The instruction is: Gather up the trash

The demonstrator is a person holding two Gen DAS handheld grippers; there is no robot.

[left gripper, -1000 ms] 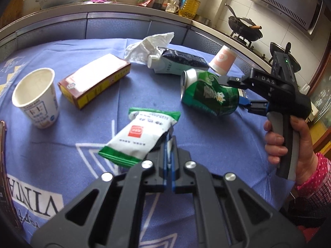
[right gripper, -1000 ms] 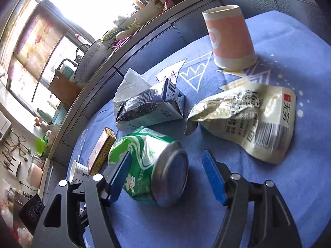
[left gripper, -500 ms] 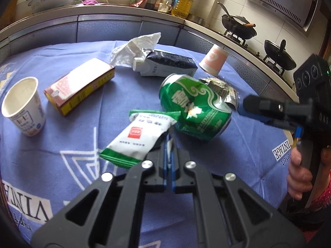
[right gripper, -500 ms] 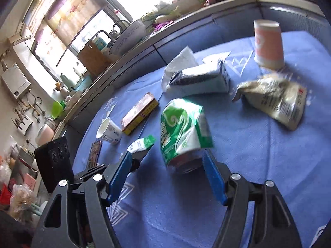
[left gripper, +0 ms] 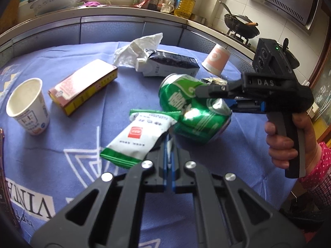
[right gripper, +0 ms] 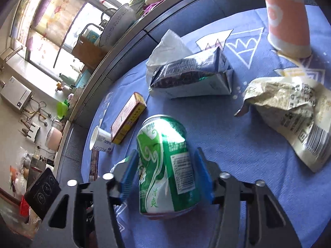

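Note:
My left gripper [left gripper: 169,142] is shut on the corner of a white and green snack packet [left gripper: 140,136], held just above the blue tablecloth. My right gripper [right gripper: 168,169] is shut on a dented green can [right gripper: 165,165], its blue pads [right gripper: 129,173] pressed on both sides. In the left wrist view the can [left gripper: 192,113] hangs in the right gripper [left gripper: 209,97], right beside the packet. Other trash lies on the cloth: a dark milk carton [left gripper: 169,66], crumpled tissue [left gripper: 138,49], a red and yellow box [left gripper: 82,86] and a crinkled foil bag [right gripper: 293,111].
A white paper cup [left gripper: 28,107] stands at the left and a pink paper cup [left gripper: 215,61] upside down at the far right. The blue tablecloth [left gripper: 62,165] covers a round table. A kitchen counter with bowls, bottles and a stove runs behind it.
The right gripper closed on the green can, lifted it off the cloth and brought it over next to the packet. The left gripper kept its hold on the packet and barely moved.

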